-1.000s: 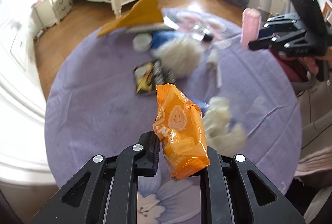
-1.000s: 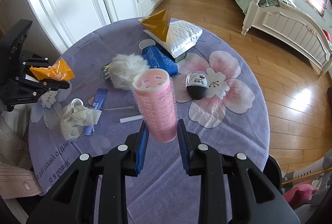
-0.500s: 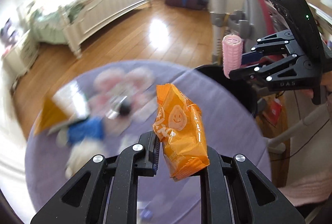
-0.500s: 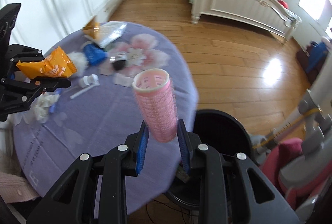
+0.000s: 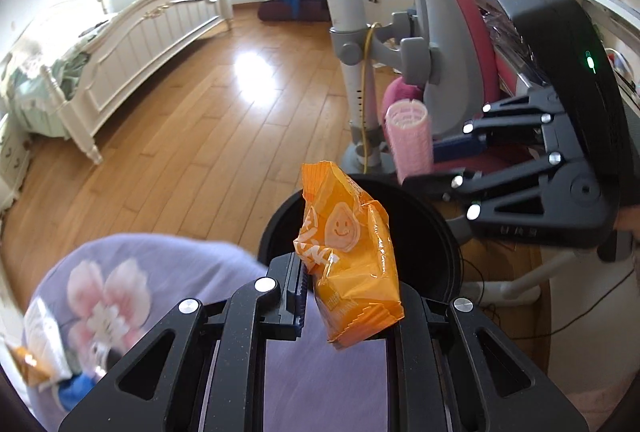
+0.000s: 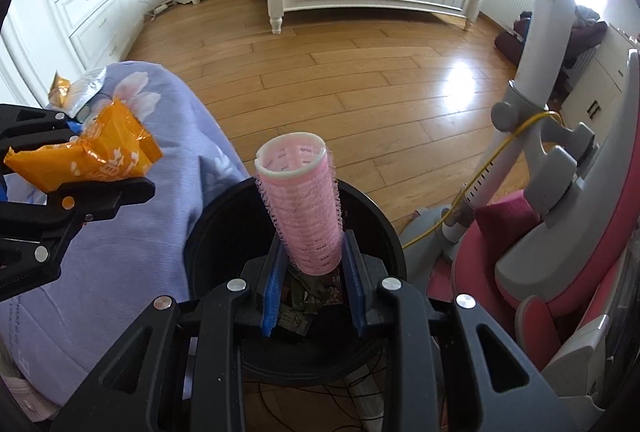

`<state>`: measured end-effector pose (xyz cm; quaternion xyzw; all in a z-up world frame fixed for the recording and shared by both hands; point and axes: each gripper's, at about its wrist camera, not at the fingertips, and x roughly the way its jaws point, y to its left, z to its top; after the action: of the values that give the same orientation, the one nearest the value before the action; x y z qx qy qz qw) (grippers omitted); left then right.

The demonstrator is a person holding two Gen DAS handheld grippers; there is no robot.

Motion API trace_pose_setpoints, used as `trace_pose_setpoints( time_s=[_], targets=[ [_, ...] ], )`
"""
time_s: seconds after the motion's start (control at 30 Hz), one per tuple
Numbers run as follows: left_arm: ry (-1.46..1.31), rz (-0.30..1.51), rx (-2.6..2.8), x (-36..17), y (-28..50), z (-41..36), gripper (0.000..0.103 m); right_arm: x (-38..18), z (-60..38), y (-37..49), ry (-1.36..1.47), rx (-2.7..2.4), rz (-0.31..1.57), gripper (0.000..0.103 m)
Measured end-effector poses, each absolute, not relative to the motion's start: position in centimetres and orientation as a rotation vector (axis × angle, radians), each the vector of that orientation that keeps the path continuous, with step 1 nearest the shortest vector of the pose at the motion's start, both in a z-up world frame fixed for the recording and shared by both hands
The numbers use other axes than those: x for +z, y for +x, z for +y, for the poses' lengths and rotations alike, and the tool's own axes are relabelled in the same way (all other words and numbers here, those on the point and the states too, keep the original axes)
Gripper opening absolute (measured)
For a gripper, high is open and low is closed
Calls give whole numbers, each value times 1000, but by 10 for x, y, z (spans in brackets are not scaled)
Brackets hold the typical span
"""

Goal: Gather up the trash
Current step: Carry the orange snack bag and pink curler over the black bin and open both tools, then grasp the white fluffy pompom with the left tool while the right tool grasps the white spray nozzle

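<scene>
A: The left gripper (image 5: 344, 296) pinches an orange snack packet (image 5: 348, 256) by its lower part, the packet standing up over the near rim of the black trash bin (image 5: 436, 228); the right gripper (image 6: 314, 288) clamps a pink hair roller (image 6: 302, 204) upright between its blue pads (image 6: 270, 292), right over the bin's mouth

B: So the step is the drop; the right one looks best placed, since old wrappers (image 6: 316, 296) in the bin show directly below its jaws; spreading them there should let the roller fall straight in

A: The left one seems to need a little more reach toward the bin's middle; the packet hangs near the edge by the purple flowered tablecloth (image 5: 168, 272), and a light packet may flutter onto the cloth or the wooden floor (image 5: 208, 120)

B: What stands close?

A: The pink and grey chair (image 6: 560, 232) with its yellow cord (image 6: 496, 160) stands just beside the bin; the two grippers are near each other, so releasing one at a time avoids a knock; a few items (image 5: 44, 352) remain on the table, blurred
</scene>
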<state>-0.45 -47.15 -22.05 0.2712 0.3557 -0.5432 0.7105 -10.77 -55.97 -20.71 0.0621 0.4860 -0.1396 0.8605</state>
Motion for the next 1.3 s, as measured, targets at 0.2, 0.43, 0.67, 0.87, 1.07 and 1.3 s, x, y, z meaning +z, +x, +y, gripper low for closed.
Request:
trace_pose_setpoints(
  time_s=[0.2,0.43,0.67,0.87,1.07,1.3],
  targets=[
    [624,851,-1206,-243,0,-511,17,-226,-570,-101,157,-316,1047,28],
    [631,880,-1169,-256,7,-518,40,-232,-576,-97,157,-344,1060,31],
    [597,862,-1166,-244,11,-501,49,-229,-568,-94,143,-351,1066,42],
    [535,844,-1131,-222,18,-459,48,-210,-550,-90,111,-335,1020,66],
    [551,828,-985,-207,37,-350,48,-189,-484,-55,31,-135,984,66],
    [540,930,-793,-215,58,-200,57,-197,-378,12,-120,116,1009,64]
  ],
)
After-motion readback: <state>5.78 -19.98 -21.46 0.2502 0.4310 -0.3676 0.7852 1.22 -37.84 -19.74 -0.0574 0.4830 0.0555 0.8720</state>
